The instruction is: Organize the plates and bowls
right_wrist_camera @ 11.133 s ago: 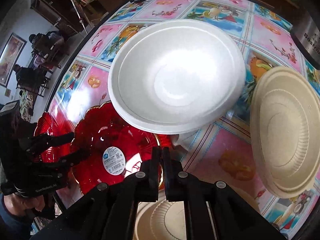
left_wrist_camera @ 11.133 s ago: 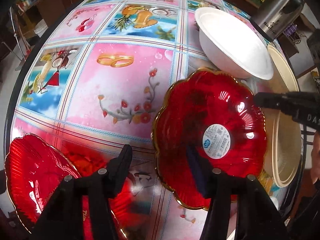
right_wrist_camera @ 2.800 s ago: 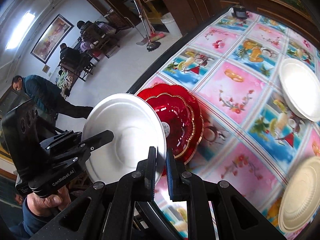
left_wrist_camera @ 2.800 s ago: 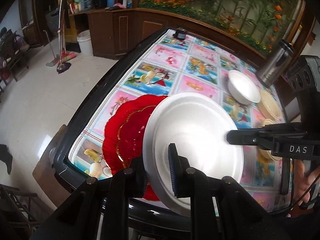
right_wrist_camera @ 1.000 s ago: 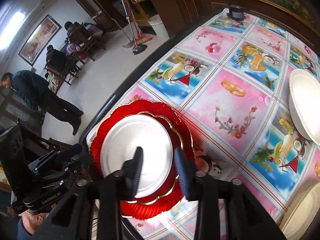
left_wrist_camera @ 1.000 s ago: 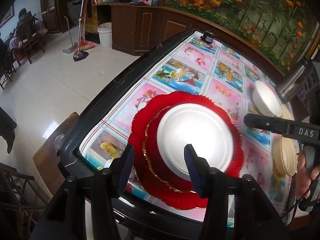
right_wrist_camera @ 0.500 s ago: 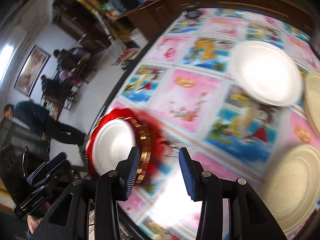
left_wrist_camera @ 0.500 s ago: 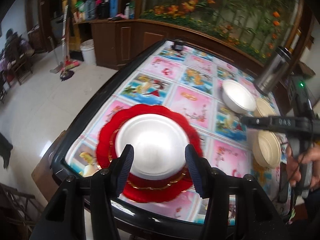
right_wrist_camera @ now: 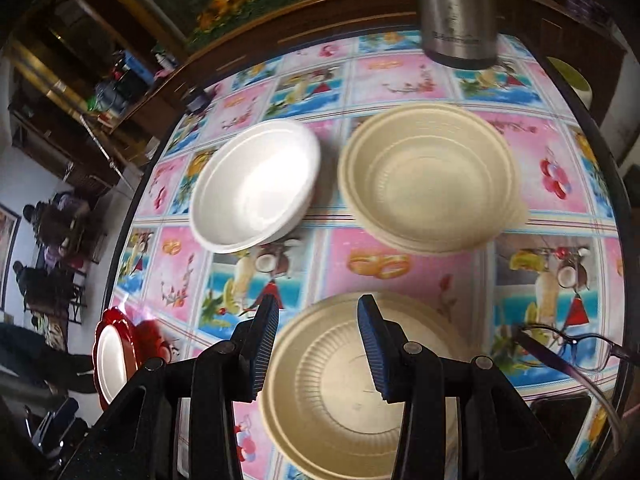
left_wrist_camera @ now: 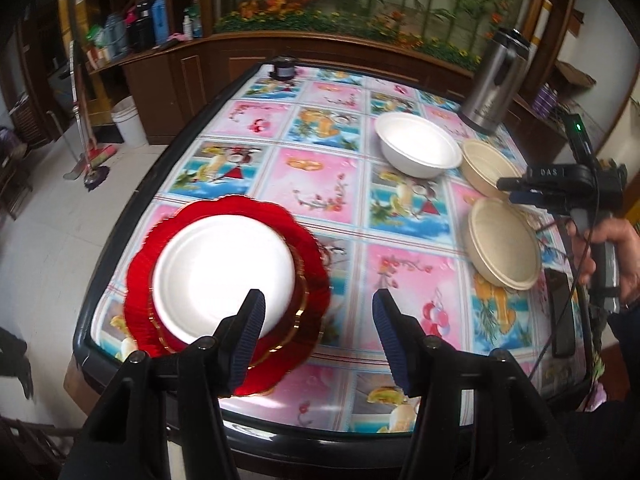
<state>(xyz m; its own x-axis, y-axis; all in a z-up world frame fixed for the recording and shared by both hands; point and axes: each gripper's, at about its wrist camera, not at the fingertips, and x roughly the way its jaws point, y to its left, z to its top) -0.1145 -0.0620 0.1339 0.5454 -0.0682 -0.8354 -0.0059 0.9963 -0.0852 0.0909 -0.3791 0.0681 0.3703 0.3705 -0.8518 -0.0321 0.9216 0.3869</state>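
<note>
While both grippers hang empty over the table [left_wrist_camera: 420, 276], the work splits into a finished plate stack and three loose bowls.

Plates: white plate [left_wrist_camera: 224, 272] sits on two red plates [left_wrist_camera: 308, 292] at the near left corner; in my view that pile is done.

Bowls: white bowl [right_wrist_camera: 256, 188] and far beige bowl [right_wrist_camera: 428, 176] sit side by side near the flask [right_wrist_camera: 456, 12]; near beige bowl [right_wrist_camera: 352, 392] lies apart, closer to the person.

Left gripper [left_wrist_camera: 318, 336]: jaws apart, nothing between them, pulled back beside the plate stack.

Right gripper [right_wrist_camera: 318, 344]: jaws parted and empty, hovering over the near beige bowl's far rim; a hand [left_wrist_camera: 616, 256] holds its handle.

Step in hand: most likely picking up the near beige bowl to nest it in its twin.

How to do it well: straddle the rim with one pad inside and one outside, close gently since the wall looks thin and may flex, lift clear before moving, then lower it centred into the far beige bowl.

Risk: glasses [right_wrist_camera: 576, 348] and a dark phone [left_wrist_camera: 560, 320] lie just beside that bowl; keep the swing away from them.

Writing: "DAS" is readable on the right gripper's body in the left view; the flask carries a printed word too blurred to read with confidence.
</note>
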